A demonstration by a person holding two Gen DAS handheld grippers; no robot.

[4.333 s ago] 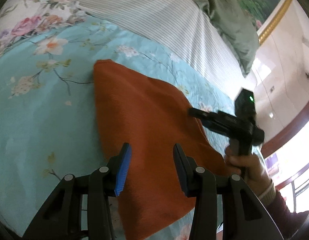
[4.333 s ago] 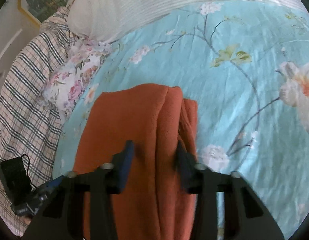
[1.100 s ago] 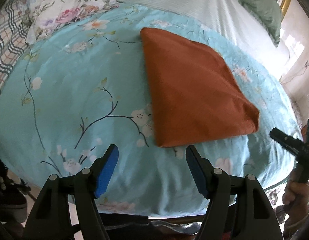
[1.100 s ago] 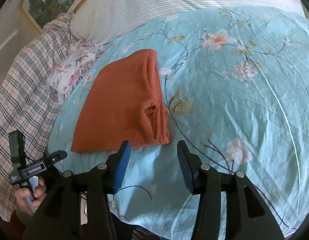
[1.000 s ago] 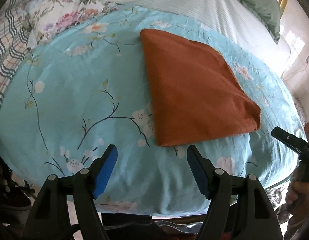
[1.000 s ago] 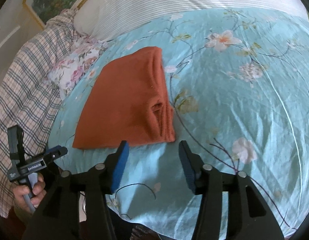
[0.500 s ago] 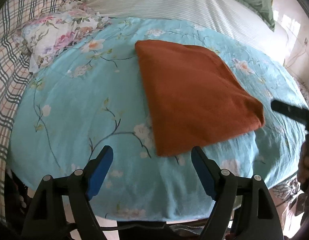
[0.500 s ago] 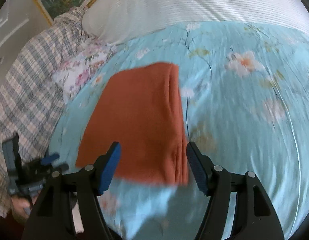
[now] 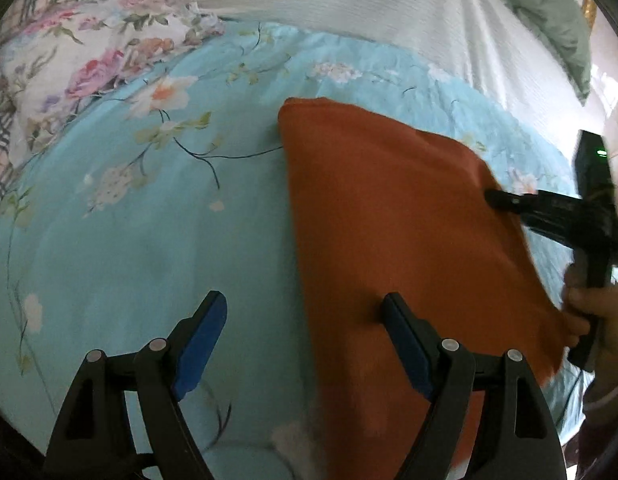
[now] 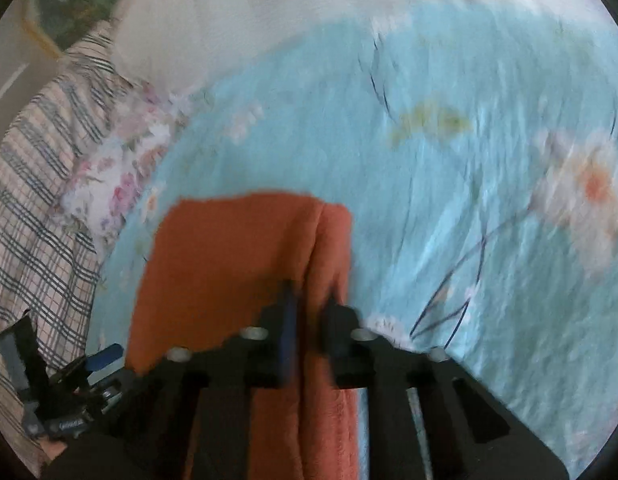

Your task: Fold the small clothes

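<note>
A bed [image 9: 109, 240] under a turquoise floral cover carries the folded orange cloth [image 9: 389, 220], which lies ahead of both tongs. The right tongs [image 10: 307, 304], jaws just closed, pinch the cloth's near folded edge. The left tongs [image 9: 305, 336] gape wide, straddling the cloth's left edge, gripping nothing.

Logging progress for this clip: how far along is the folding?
Done: the rust-orange knit garment lies folded into a flat packet on the blue floral bedspread. In hand: the right claw has just closed on its doubled edge; the left claw is open. Left: probably one more fold.
</note>
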